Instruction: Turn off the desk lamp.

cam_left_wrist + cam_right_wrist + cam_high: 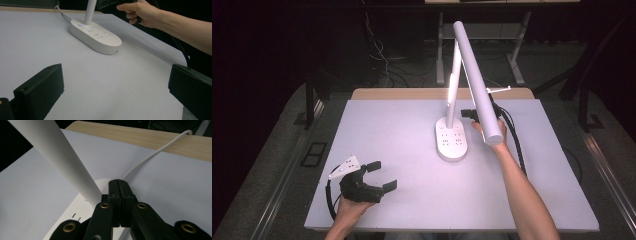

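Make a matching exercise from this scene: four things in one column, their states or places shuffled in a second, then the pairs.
Column one:
1. left tongs
2. right tongs
3. lamp base
4. lamp cord

Column two:
A. jaws pressed together, at the lamp's base
B. runs off across the wooden strip at the table's far edge
C. jaws wide apart, near the table's front left corner
D. white oval with sockets, flat on the white table top

Pairs: 1-C, 2-A, 3-D, 4-B

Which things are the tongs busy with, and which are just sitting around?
Busy with:
- white desk lamp
- right tongs, shut, close beside the lamp's base

Just sitting around:
- left tongs, open, holding nothing
- lamp cord
- table
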### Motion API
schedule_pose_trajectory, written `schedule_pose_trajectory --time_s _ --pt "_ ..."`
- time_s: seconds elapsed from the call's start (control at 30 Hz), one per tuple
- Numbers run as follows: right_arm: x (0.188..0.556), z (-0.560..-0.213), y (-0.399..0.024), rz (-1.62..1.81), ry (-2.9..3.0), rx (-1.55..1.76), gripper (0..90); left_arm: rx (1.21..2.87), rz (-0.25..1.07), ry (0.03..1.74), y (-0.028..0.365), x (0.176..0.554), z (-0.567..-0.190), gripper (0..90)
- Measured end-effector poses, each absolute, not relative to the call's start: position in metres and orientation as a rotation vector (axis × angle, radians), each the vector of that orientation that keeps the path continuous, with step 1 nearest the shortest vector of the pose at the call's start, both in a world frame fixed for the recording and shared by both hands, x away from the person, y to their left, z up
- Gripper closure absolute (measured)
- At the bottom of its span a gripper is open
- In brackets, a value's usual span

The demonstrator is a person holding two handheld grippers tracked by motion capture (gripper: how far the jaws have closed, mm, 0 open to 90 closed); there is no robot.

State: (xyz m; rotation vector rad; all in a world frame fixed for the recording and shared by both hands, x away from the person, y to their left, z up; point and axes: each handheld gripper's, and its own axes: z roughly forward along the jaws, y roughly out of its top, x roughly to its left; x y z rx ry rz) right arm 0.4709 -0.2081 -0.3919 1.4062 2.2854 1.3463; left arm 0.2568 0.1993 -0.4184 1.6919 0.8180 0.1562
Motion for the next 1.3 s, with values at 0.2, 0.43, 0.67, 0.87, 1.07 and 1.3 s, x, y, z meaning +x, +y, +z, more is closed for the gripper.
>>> schedule_pose_trajectory --time_s 0.2,0.43,0.67,0.87,1.07,1.3 --pt "0.476 -0.402 -0.205 1.317 2.314 1.426 90.0 1.691 0.156 0.818 0.200 0.257 -0.418 0.0" --pt "0.479 -0.412 -0.202 1.299 2.337 1.425 90.0 1.693 0.156 0.817 0.200 0.257 -0.418 0.0" --pt "0.479 -0.420 -0.192 1.280 2.386 1.436 90.0 1.692 0.156 0.818 0.200 0.257 -0.418 0.0" --pt "0.481 -0.425 -0.190 1.251 2.400 1.457 90.0 1.695 0.155 0.817 0.200 0.257 -0.419 0.0" --pt "0.480 -0.425 -0.189 1.232 2.401 1.444 90.0 1.698 0.154 0.814 0.199 0.256 -0.419 0.0" --pt "0.478 -0.424 -0.186 1.198 2.399 1.416 90.0 1.696 0.154 0.817 0.199 0.256 -0.419 0.0"
